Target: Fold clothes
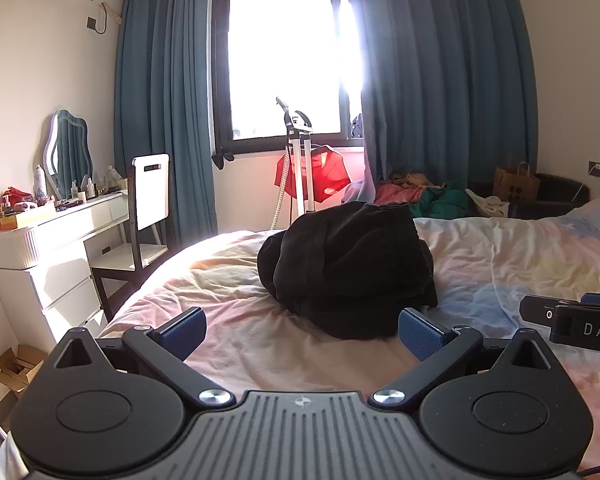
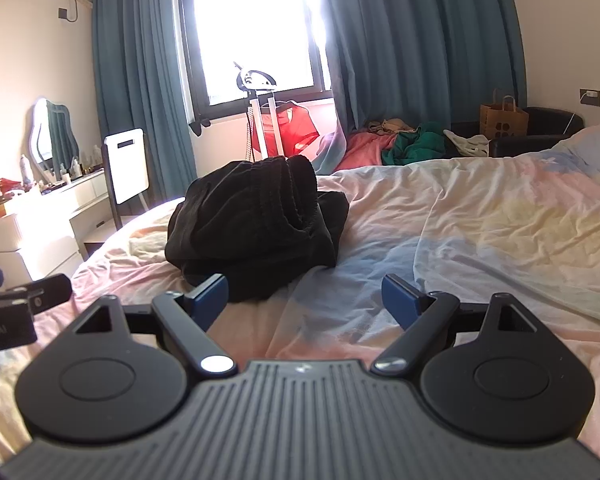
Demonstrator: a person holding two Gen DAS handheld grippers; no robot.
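Beyond hand-held gripper (image 1: 302,334), black garment (image 1: 348,268).

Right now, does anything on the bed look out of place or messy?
The black garment sits bunched in a lumpy heap on the rumpled bedsheet, not flat. Loose clothes are piled beyond the bed.

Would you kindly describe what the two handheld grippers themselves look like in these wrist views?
Both are matte black. The left gripper and the right gripper each have a ribbed grey centre plate flanked by two round black housings, angled black link arms on silver pivot screws, and blue textured pads on the jaws. White lettering reading "DAS" shows on the right gripper's side. A thin black cable runs at the left view's lower right.
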